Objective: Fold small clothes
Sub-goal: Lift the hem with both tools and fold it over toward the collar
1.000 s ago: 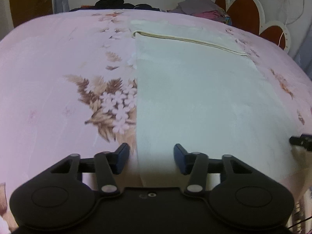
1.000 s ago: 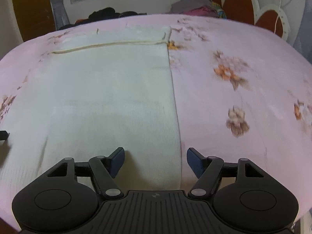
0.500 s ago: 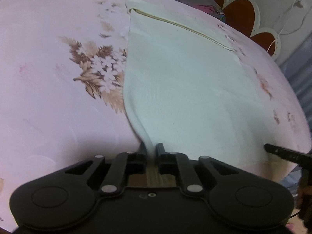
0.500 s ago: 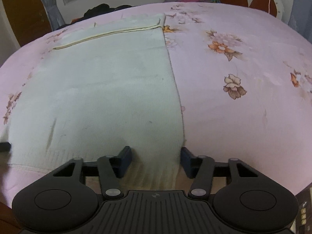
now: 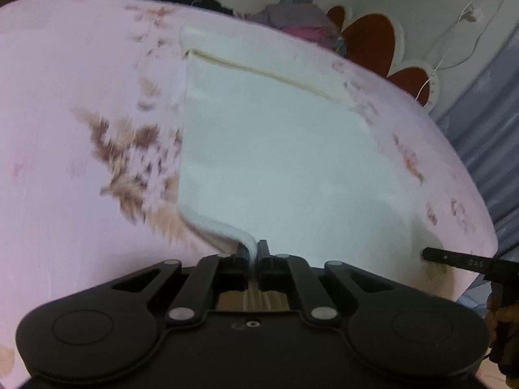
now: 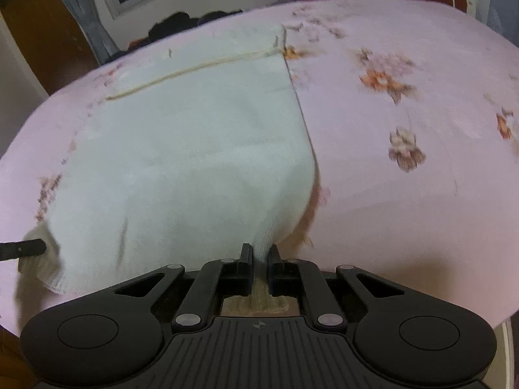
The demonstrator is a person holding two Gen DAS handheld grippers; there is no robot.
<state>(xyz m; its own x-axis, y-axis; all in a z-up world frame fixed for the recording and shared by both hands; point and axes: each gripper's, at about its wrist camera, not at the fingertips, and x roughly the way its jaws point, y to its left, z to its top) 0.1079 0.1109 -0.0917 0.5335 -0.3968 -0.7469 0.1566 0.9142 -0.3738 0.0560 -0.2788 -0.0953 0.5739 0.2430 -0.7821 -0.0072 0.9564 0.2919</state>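
Observation:
A pale white knitted garment (image 5: 275, 149) lies spread flat on the pink floral bed; it also shows in the right wrist view (image 6: 194, 142). A cream seam runs across its far end. My left gripper (image 5: 252, 248) is shut on the garment's near left corner and lifts it slightly. My right gripper (image 6: 260, 253) is shut on the near right corner, with the cloth bunched up between the fingers. The right gripper's finger shows at the right edge of the left wrist view (image 5: 454, 259), and the left gripper's finger at the left edge of the right wrist view (image 6: 22, 248).
The pink floral bedsheet (image 6: 405, 129) covers the whole surface. A heap of clothes (image 5: 292, 22) lies at the far edge near a red heart-shaped headboard (image 5: 373, 39). Dark clothes (image 6: 181, 22) lie below a window at the back.
Both grippers went from open over the near hem to shut on its corners. The right closed last. The near edge of the garment is now lifted off the bed.

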